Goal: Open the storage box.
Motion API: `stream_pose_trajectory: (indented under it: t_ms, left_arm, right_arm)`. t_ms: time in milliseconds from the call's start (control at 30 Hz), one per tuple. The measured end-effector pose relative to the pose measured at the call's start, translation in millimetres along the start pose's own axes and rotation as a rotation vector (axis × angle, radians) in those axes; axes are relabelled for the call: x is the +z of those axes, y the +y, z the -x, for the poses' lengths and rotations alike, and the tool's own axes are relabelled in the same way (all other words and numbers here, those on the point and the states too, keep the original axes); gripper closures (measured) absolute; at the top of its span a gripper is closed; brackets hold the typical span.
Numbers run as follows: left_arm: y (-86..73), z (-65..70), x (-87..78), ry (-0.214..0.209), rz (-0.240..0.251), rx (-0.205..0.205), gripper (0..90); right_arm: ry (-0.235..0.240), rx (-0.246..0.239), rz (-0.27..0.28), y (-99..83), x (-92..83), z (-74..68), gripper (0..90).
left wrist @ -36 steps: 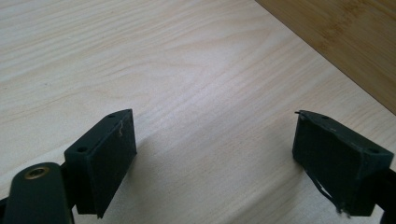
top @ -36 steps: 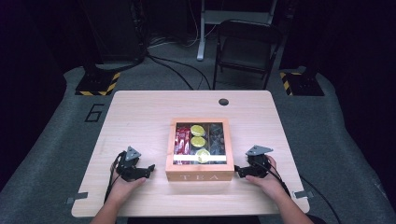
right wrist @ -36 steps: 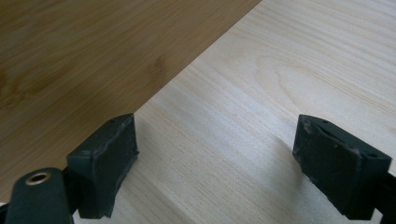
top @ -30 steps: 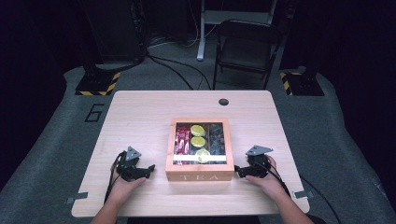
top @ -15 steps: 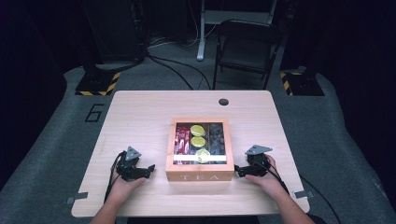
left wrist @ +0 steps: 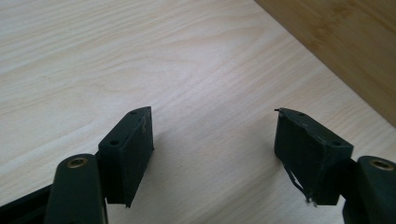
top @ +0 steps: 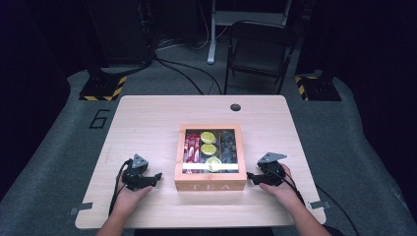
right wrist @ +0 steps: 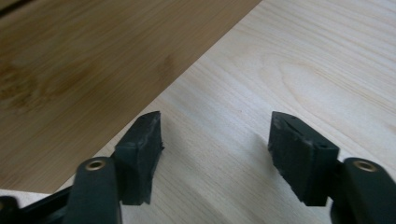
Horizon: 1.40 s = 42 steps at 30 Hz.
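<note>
We find the wooden tea box point(top: 210, 167) standing on the tabletop point(top: 147, 123), toward its near edge and about midway across. Its glass lid is closed; through it we see red sachets at the left, yellow-green discs in the middle and dark items at the right. The front wall bears the word TEA.

The left gripper point(top: 156, 176) rests low on the tabletop at the box's 9 o'clock, just beside its left wall but apart from it. The left hand point(top: 129, 194) lies behind it with the forearm entering from 6 o'clock; the fingers point toward 3 o'clock, at the box. In the left gripper view point(left wrist: 212, 128) the fingers are spread over bare wood with nothing between them, and the box wall crosses the corner at 1 o'clock. They have just been closing.

The right gripper point(top: 250, 176) mirrors this at the box's 3 o'clock, its fingers pointing toward 9 o'clock, near the right wall without touching. The right hand point(top: 281, 187) grips its body, the forearm running off toward 5 o'clock. In the right gripper view point(right wrist: 215, 126) the fingers stand apart, empty, with the box wall at 10 o'clock. They too have just been closing.

A cable point(top: 339, 209) trails from the right gripper off the tabletop's edge.
</note>
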<state>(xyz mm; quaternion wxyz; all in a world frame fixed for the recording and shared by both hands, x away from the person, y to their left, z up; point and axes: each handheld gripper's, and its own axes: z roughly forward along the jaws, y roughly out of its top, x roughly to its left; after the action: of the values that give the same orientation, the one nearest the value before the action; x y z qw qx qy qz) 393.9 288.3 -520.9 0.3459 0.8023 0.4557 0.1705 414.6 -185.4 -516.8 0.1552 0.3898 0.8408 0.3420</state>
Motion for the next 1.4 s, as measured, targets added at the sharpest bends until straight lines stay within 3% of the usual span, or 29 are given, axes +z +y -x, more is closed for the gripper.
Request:
stream_pose_trajectory:
  t_ms: [167,233,467,567,700,800,1000,1233,1300,1400]
  left_arm:
    - [4.0,6.6,-6.3,-0.050,-0.010,-0.014,34.5]
    - [6.9,10.6,-11.8,-0.064,0.002,-0.014,37.2]
    - [12.2,20.9,-29.4,-0.068,0.049,0.007,42.6]
    - [13.7,21.4,-37.8,-0.072,0.095,-0.015,43.3]
    - [14.7,20.1,-49.4,-0.118,0.126,-0.068,44.3]
    - [16.6,24.9,-55.0,-0.115,0.142,-0.054,44.5]
    - [24.2,45.9,-62.3,-0.145,0.137,0.014,45.4]
    - [22.3,60.4,-60.9,-0.201,0.166,0.015,43.8]
    - [21.9,61.7,-58.9,-0.214,0.163,0.026,43.8]
    - [20.4,64.9,-54.6,-0.215,0.148,0.049,44.6]
  right_arm:
    - [0.033,0.022,0.022,1.9,-10.7,-0.8,41.2]
    - [0.035,0.005,0.034,2.7,-15.8,-1.3,42.1]
    - [0.057,-0.011,0.078,5.8,-32.9,-10.1,45.5]
    - [0.074,-0.009,0.113,7.7,-39.4,-13.1,47.3]
    - [0.090,-0.009,0.141,11.3,-49.8,-18.4,47.4]
    - [0.061,-0.010,0.161,19.7,-62.5,-22.6,46.6]
    - [0.116,0.007,0.213,27.9,-82.7,-36.9,47.3]
    - [0.116,-0.019,0.195,9.9,-73.5,-49.7,48.1]
    - [0.119,-0.063,0.186,8.0,-70.8,-51.9,48.2]
    - [0.118,-0.086,0.168,6.9,-65.6,-56.9,48.4]
